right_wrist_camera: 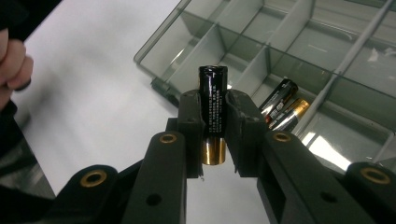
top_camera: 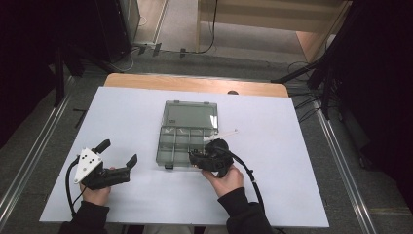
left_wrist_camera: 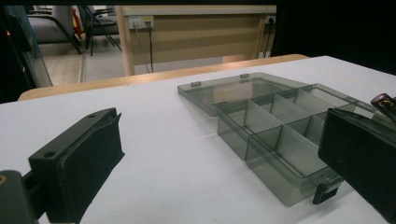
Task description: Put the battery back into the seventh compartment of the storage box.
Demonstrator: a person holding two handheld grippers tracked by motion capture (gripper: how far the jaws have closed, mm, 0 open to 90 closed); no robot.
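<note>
A clear grey compartment box (top_camera: pixel 170 141) lies open in the middle of the white table, its lid flat on the far side. My right gripper (right_wrist_camera: pixel 215 119) is shut on a black-and-gold battery (right_wrist_camera: pixel 213 88), held upright between the pads just in front of the box's near edge (right_wrist_camera: pixel 159 70). Two more batteries (right_wrist_camera: pixel 285 105) lie side by side in one near compartment. In the high view the right gripper (top_camera: pixel 195 157) sits at the box's front right corner. My left gripper (top_camera: pixel 118 152) rests on the table left of the box, open and holding nothing; its jaws frame the box (left_wrist_camera: pixel 275 116).
A small white strip (top_camera: pixel 226 132) lies on the table just right of the box. The table's wooden far edge (top_camera: pixel 195 84) borders a floor with cables and stands. Bare white tabletop (top_camera: pixel 292 161) spreads to both sides.
</note>
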